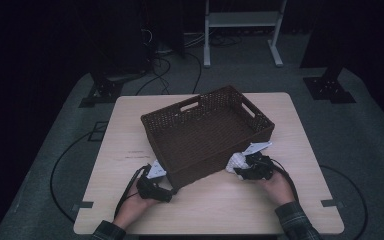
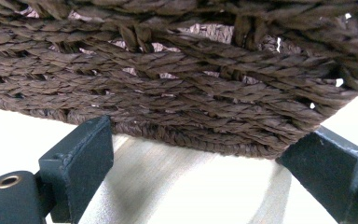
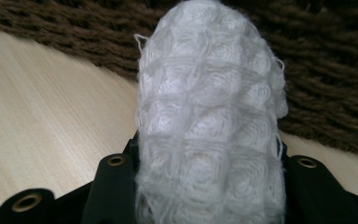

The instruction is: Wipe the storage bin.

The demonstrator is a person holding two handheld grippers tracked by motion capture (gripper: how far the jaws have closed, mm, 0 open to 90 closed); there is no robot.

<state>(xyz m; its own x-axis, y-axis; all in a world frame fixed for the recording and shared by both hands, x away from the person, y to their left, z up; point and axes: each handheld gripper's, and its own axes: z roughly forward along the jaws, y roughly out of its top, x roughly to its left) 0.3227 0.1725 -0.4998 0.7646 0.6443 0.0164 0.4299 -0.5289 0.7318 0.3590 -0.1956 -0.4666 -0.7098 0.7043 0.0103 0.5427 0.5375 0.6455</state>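
A brown woven basket [image 1: 207,135] stands in the middle of the wooden table [image 1: 215,205], turned at an angle. My left gripper [image 1: 166,193] lies at the basket's near left corner. In the left gripper view its jaws [image 2: 205,163] stand wide apart, and the basket's lower wall [image 2: 182,107] sits just beyond the fingertips [image 2: 81,156]. By the basket's near right side, my right gripper [image 1: 245,170] is shut on a white waffle-weave cloth [image 1: 235,161]. In the right gripper view this cloth [image 3: 209,121] bulges up between the jaws, with the basket wall [image 3: 326,84] close behind.
A hand and a plaid sleeve [image 1: 295,220] come in from the bottom right. Black cables trail from both grippers across the table. Behind the table stand a white metal frame [image 1: 242,30] and dark stand bases [image 1: 330,87], with cables on the grey floor.
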